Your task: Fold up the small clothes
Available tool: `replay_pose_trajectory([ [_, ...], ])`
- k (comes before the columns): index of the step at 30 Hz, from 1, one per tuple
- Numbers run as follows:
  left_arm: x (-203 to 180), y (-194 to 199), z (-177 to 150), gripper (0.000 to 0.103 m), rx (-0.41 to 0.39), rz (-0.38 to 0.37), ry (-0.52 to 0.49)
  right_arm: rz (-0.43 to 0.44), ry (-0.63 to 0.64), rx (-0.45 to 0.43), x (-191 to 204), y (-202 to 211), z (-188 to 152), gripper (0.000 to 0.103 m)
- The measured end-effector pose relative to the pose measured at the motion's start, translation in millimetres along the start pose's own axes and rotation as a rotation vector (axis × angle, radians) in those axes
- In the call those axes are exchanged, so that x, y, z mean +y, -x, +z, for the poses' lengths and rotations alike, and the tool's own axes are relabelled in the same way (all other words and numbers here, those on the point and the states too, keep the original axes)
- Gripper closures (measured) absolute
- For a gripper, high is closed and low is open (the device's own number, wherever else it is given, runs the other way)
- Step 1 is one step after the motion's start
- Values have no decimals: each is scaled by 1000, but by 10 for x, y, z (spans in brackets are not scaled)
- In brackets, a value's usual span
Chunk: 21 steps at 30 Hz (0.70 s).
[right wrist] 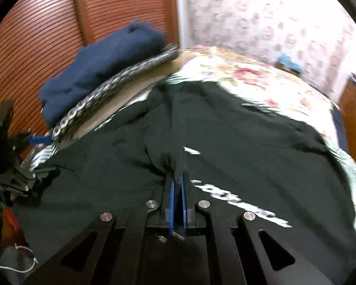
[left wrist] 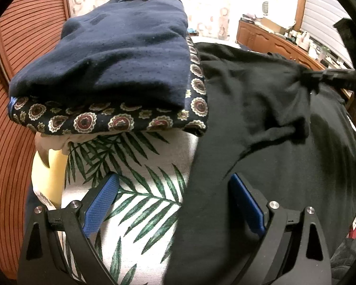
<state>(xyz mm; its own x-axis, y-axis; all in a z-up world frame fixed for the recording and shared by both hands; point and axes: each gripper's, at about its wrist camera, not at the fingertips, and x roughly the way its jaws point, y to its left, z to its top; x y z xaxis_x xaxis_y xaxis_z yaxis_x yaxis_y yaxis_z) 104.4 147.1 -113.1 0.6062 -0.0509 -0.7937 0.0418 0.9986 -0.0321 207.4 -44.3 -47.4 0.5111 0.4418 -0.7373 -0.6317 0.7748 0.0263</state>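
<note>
Pinching a small ridge of the black garment (right wrist: 225,128), the right gripper (right wrist: 177,182) has its blue pads (right wrist: 171,197) pressed almost together, with a thin fold of cloth caught between them. The left gripper (left wrist: 175,194) stands wide apart and grasps nothing; one of its pads is over the leaf-print cover (left wrist: 140,190) and the other is over the black cloth.

To do this step well, I think the right hand should lift the pinched fold only a little and carry it across in one smooth line, so that the cloth does not bunch. The free claw could press or take the near edge, because the fabric looks soft and will slide easily.

The black garment lies spread on the bed, wrinkled, matte, with white lettering (right wrist: 239,199) on one part. Beside it, touching its edge, sits a folded pile: a navy knit piece (left wrist: 121,54) with fine dots on top of a dark cloth with round medallions (left wrist: 121,121). Both look thick and limp.
</note>
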Motion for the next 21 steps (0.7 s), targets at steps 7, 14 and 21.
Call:
replay_pose_trajectory([
  [7, 7, -3, 9, 8, 0, 0, 0, -153, 17, -8, 62, 22, -141, 79],
  [14, 62, -9, 11, 8, -5, 27, 41, -21, 9, -96, 391, 225, -238, 78],
  [21, 219, -20, -4, 8, -8, 77, 110, 187, 131, -12, 1156, 10, -531, 78],
])
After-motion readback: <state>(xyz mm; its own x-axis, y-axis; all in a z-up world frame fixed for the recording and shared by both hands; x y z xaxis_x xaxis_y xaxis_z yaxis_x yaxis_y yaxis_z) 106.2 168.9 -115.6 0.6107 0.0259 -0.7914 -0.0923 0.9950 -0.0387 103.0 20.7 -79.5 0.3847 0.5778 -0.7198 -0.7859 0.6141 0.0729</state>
